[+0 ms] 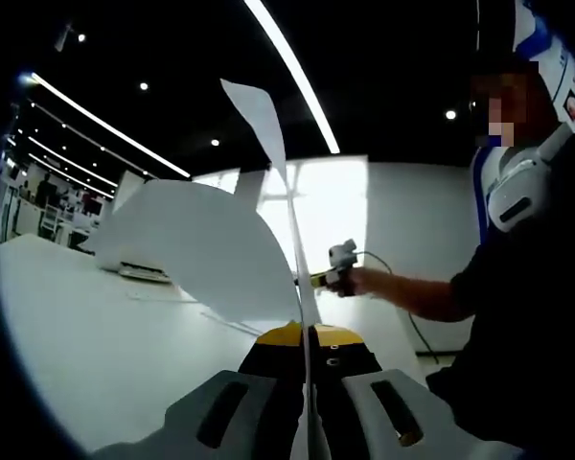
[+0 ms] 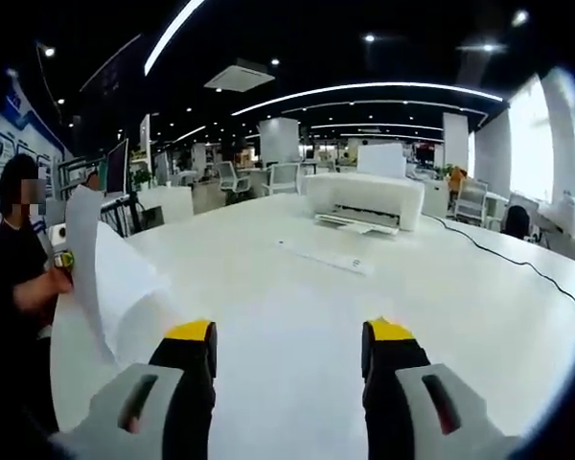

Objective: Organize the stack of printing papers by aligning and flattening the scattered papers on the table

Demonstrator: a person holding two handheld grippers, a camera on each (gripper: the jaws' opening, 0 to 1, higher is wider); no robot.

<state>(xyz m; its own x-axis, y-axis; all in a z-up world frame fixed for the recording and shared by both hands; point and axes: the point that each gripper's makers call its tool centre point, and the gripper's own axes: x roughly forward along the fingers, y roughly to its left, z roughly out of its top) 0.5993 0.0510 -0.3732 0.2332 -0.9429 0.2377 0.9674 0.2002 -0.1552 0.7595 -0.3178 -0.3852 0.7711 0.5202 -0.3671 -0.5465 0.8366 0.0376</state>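
At the left of the right gripper view, a sheaf of papers (image 2: 105, 278) stands on edge above the white worktop (image 2: 297, 287), likely raised so its edges can be squared; the right claw (image 2: 289, 343) spreads apart, holding nothing. In the left gripper view the left claw (image 1: 308, 337) is clamped on those papers. A printer (image 2: 366, 199) sits upper centre in an open office under strip lights.

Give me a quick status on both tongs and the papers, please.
Left tongs shut on paper sheets, lifted off the table. Right tongs open, empty, over bare tabletop. Printer and cable beyond, not obstructing.
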